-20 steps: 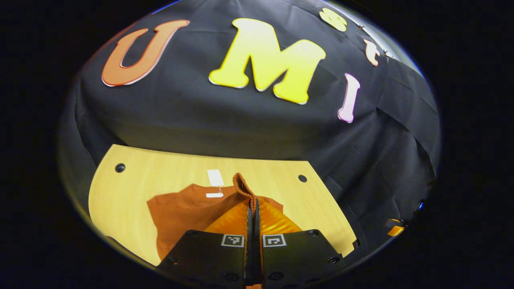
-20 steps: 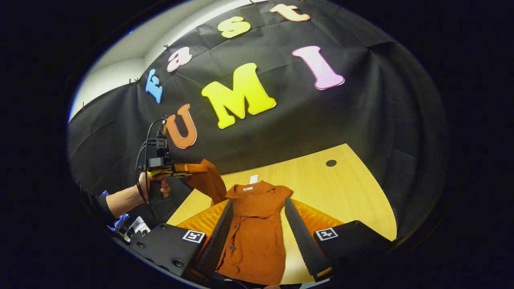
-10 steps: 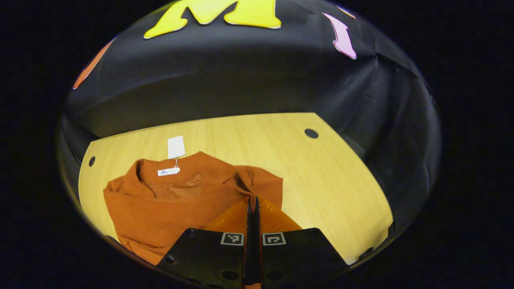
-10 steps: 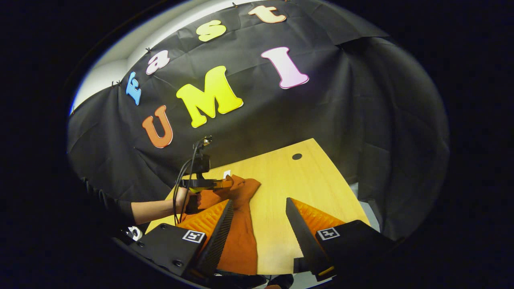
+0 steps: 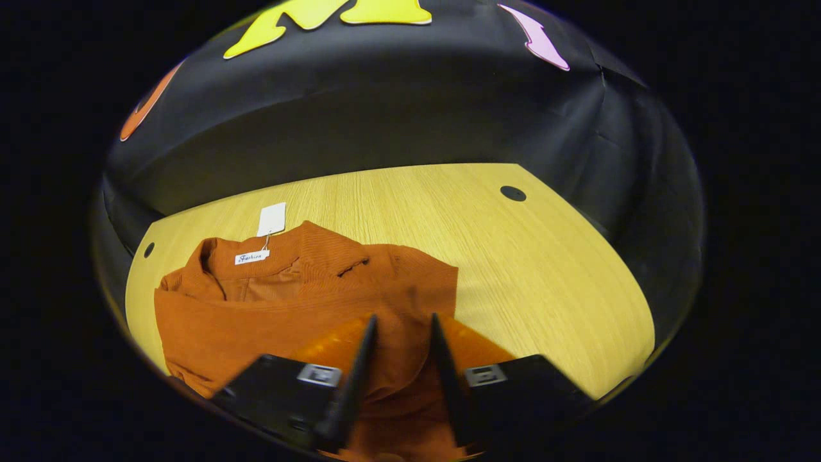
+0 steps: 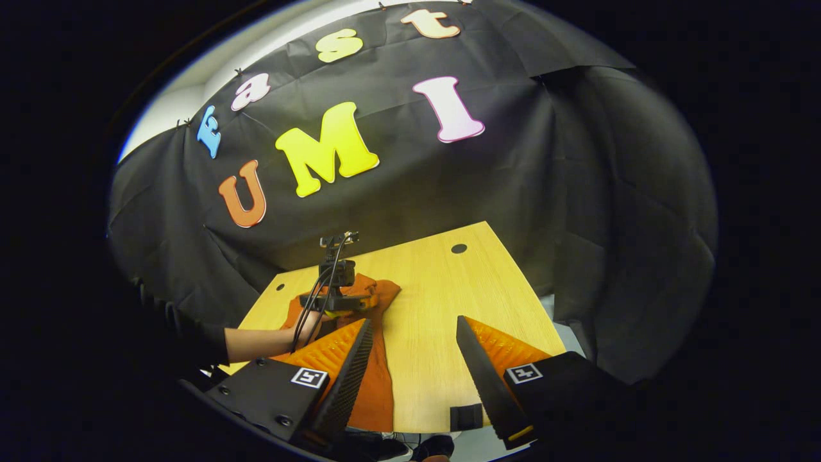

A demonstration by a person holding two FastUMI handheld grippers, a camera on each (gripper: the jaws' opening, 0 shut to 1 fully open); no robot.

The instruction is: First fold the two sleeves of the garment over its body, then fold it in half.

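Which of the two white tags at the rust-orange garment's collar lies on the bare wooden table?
The larger blank white hang tag: it rests on the light wooden table just beyond the collar. The smaller white label sits inside the neckline of the rust-orange garment.

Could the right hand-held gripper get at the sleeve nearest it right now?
Probably yes: the right hand-held gripper is open, and the rust-orange garment lies flat on the wooden table, nothing between them.

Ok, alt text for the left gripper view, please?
The left tongs, open, hover over a rust-orange ribbed garment lying on a pale wooden table. A white paper hang tag lies by its collar.
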